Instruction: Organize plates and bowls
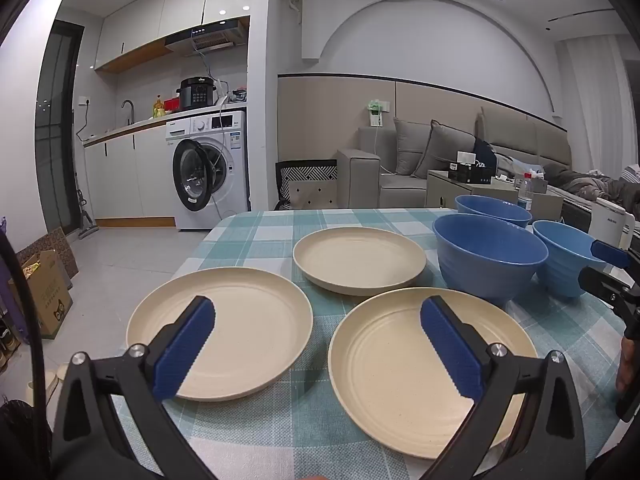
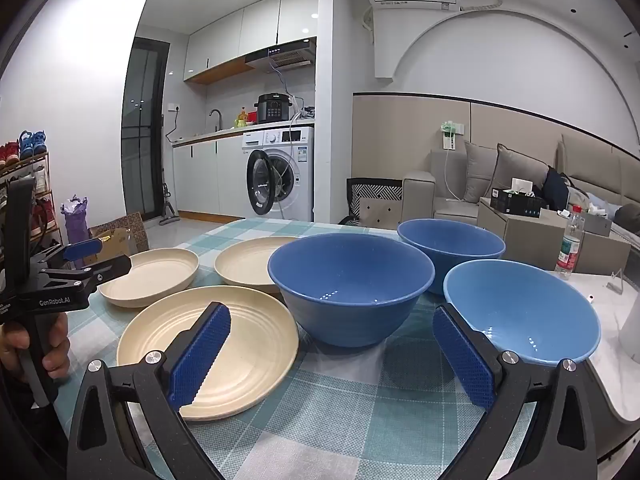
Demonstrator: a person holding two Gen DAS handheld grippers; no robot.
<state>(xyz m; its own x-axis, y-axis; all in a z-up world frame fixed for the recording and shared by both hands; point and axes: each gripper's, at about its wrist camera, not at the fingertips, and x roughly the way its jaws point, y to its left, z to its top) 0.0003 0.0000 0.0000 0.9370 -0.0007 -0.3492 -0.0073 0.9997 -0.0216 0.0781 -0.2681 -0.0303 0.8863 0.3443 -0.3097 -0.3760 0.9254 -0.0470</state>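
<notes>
The left gripper (image 1: 318, 344) stands with its jaws spread wide and nothing between the blue ribbed pads (image 1: 185, 350), tilted a little downward over the near edge of the table. The right gripper (image 2: 332, 354) is likewise wide open and empty, angled slightly down, beside the left one. A hand (image 2: 38, 350) wraps the left gripper's black handle from below, fingers curled around it. Fingertips (image 1: 626, 364) of the other hand show on the right gripper's handle.
</notes>
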